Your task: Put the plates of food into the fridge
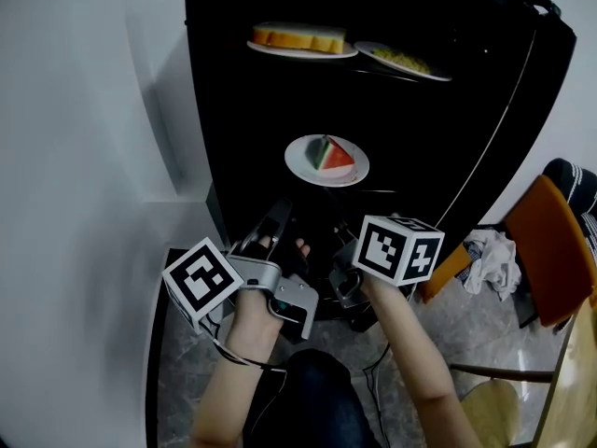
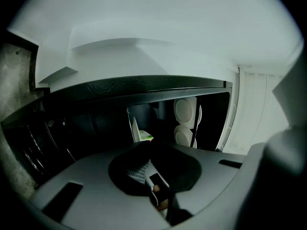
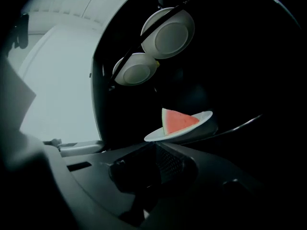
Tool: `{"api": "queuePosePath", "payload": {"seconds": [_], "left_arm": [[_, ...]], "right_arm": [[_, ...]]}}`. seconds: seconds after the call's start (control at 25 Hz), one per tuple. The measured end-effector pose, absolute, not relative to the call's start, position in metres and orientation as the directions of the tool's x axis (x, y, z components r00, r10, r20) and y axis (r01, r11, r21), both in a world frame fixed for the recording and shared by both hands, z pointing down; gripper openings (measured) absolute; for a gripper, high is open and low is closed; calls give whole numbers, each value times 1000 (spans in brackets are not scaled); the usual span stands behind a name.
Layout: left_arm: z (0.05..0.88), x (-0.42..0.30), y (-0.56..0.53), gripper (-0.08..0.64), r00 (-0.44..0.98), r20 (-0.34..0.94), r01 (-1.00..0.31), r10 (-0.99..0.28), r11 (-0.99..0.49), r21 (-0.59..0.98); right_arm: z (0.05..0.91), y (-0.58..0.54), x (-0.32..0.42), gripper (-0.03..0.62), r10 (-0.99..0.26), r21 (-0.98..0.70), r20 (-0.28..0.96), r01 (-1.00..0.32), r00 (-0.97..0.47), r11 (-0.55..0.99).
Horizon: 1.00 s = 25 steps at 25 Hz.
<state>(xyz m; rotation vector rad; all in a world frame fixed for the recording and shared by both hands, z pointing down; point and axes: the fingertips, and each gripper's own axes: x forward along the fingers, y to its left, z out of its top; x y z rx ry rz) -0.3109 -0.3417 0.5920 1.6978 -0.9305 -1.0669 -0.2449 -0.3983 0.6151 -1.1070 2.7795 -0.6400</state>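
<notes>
The black fridge [image 1: 242,110] stands open. On its upper shelf sit a plate of bread [image 1: 300,41] and a plate of yellow food [image 1: 403,62]; the right gripper view shows their white undersides [image 3: 168,32]. One shelf lower rests a white plate with a watermelon wedge [image 1: 326,160], which appears just above the right jaws [image 3: 180,126]. My left gripper [image 1: 273,220] is low in front of the fridge's dark bottom part, jaws together and holding nothing [image 2: 146,170]. My right gripper [image 1: 343,248] sits beside it below the watermelon plate, also shut and holding nothing [image 3: 156,159].
The open fridge door [image 1: 522,91] stands at the right. Beyond it are an orange chair [image 1: 550,241] and a crumpled cloth [image 1: 494,259] on the floor. A white wall [image 1: 84,110] bounds the left. A wooden stool [image 1: 499,409] is at the lower right.
</notes>
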Motion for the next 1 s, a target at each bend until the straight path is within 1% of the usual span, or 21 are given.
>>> {"api": "queuePosePath", "payload": {"seconds": [0.16, 0.24, 0.36, 0.48, 0.64, 0.8, 1.0], "left_arm": [[593, -316, -329, 23, 335, -285, -257, -898, -378, 889], [599, -318, -324, 23, 326, -274, -320, -905, -379, 869], [609, -318, -320, 23, 324, -243, -406, -914, -367, 837], [611, -314, -319, 23, 327, -237, -512, -915, -382, 769], [608, -303, -323, 23, 330, -222, -678, -918, -394, 621], [601, -293, -326, 23, 328, -206, -824, -922, -386, 416], [577, -289, -334, 21, 288, -213, -913, -934, -335, 234]], "right_arm": [[616, -398, -242, 12, -685, -432, 69, -641, -725, 634], [616, -388, -239, 12, -707, -379, 34, -663, -707, 645], [609, -367, -232, 12, -745, -254, -40, -715, -666, 652], [603, -354, -222, 12, -775, -179, -95, -755, -625, 631], [599, -354, -204, 12, -794, -186, -125, -772, -595, 608], [597, -358, -190, 12, -809, -193, -149, -786, -568, 587], [583, -361, -179, 12, -823, -146, -164, -812, -544, 565]]}}
